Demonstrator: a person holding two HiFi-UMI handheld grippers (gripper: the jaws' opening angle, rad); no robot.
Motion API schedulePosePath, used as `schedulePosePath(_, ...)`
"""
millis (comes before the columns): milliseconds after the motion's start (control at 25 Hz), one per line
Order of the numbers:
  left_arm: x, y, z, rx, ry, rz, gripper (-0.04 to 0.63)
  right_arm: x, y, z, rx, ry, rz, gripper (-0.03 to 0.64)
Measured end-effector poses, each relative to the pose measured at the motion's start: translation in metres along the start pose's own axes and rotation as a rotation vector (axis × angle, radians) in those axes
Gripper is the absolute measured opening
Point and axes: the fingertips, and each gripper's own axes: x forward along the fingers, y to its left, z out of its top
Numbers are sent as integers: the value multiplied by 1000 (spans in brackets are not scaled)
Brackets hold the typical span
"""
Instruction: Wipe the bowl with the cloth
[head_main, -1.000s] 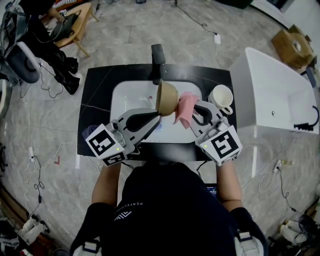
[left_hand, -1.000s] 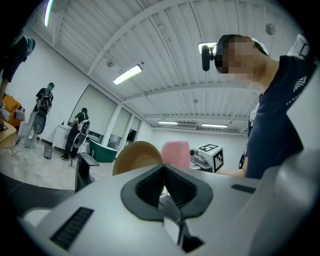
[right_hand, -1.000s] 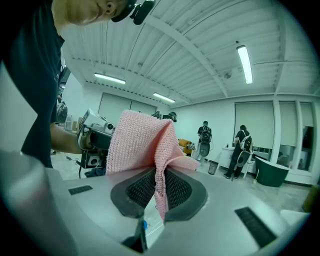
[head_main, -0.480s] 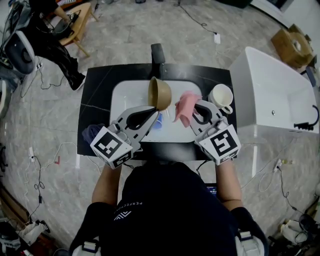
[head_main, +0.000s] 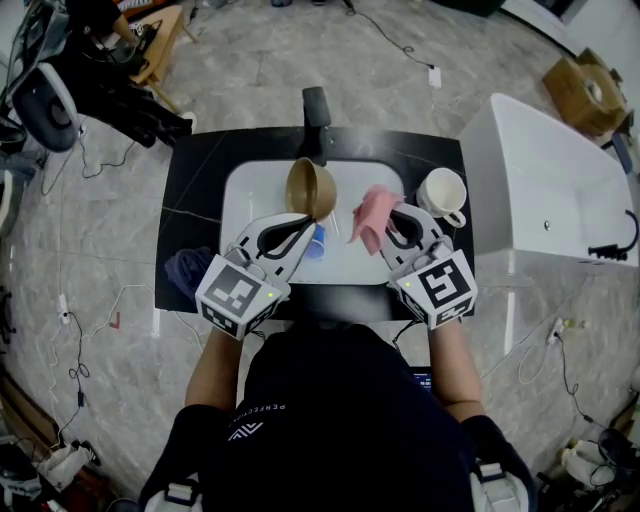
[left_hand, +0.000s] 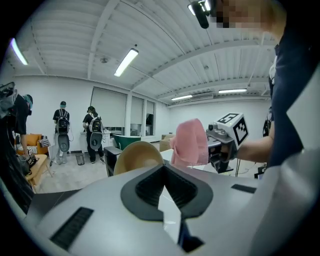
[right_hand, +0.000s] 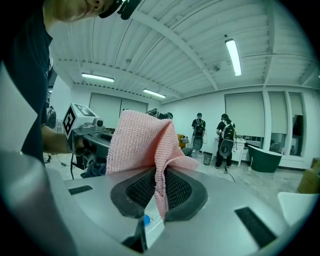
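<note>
1. Handling of the bowl (head_main: 311, 188): judged rigid, fairly light and smooth-walled. It is likely slippery at the rim and liable to chip if dropped into the sink (head_main: 240, 203). A pinch on the rim is the practical hold, since it leaves the hollow free for wiping.
2. Handling of the cloth (head_main: 372, 214): judged soft, limp and light. It is best taken by a bunched edge, so that a loose flap remains to press against the bowl.
3. Left tongs (head_main: 306, 222): clamped together on the bowl's rim. The left gripper view shows the tan wall rising directly behind the closed pads.
4. Right tongs (head_main: 386, 226): clamped on a fold of the cloth, which stands in a peak above them.
5. Position: the bowl is held clear above the sink, toward the far edge of the dark surface (head_main: 190, 170) and just short of the faucet (head_main: 316, 108). It is tilted, with the opening turned partly upward. The cloth hangs just beside it on the right, and the head view shows a narrow gap between them.
6. Appearance: the bowl is round, plain and tan, darker inside. The cloth is pink with a coarse knitted weave.
</note>
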Motion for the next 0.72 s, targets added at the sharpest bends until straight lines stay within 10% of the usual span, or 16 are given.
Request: schedulePosePath(720, 9, -7, -37, 65, 153, 1, 12, 8, 2, -37, 138, 48, -14, 49)
